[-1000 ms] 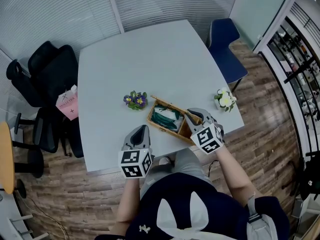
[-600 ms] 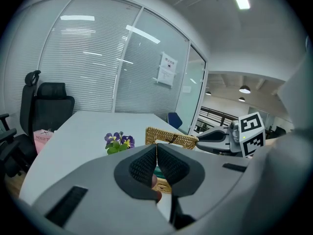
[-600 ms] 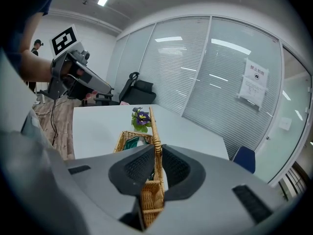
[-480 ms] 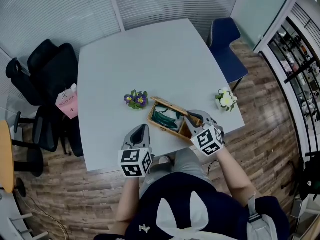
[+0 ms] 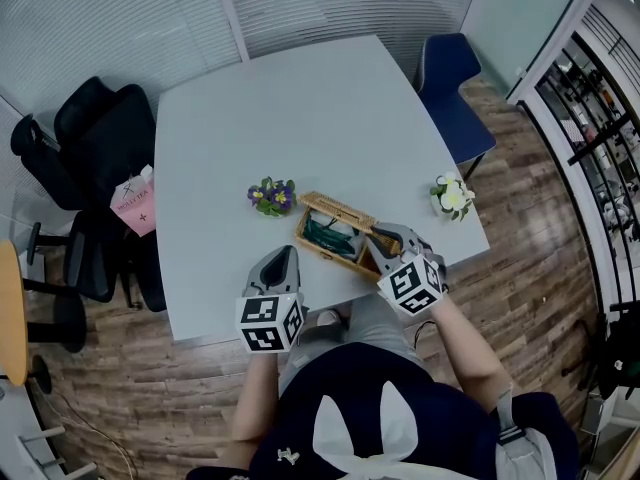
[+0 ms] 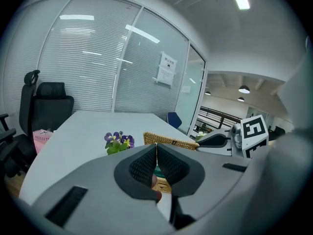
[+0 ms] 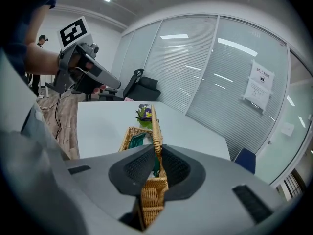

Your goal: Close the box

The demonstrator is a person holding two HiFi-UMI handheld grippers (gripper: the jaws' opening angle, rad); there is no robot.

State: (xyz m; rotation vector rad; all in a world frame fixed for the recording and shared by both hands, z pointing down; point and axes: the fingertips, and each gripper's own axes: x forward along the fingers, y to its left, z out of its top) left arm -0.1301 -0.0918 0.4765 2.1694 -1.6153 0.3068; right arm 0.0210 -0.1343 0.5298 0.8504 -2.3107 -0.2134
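A wicker box (image 5: pixel 330 251) with green packets inside stands near the table's front edge. Its woven lid (image 5: pixel 338 208) is raised and tilted over the opening. My right gripper (image 5: pixel 385 240) is shut on the lid's near edge; in the right gripper view the lid (image 7: pixel 155 126) stands on edge between the pads of that gripper (image 7: pixel 156 156). My left gripper (image 5: pixel 282 262) hovers at the front edge, left of the box, shut and holding nothing. In the left gripper view its pads meet at the tip (image 6: pixel 156 149), with the box (image 6: pixel 168 141) just beyond.
Purple flowers (image 5: pixel 271 196) sit left of the box, white flowers (image 5: pixel 450 198) right of it. Black office chairs (image 5: pixel 90 133) and a pink bag (image 5: pixel 136 206) stand off the table's left side, a blue chair (image 5: pixel 450 83) at the far right. The table (image 5: pixel 300 108) stretches away behind the box.
The lid has swung round with the right gripper and now shows more of its woven face over the box. The left gripper has stayed in place.
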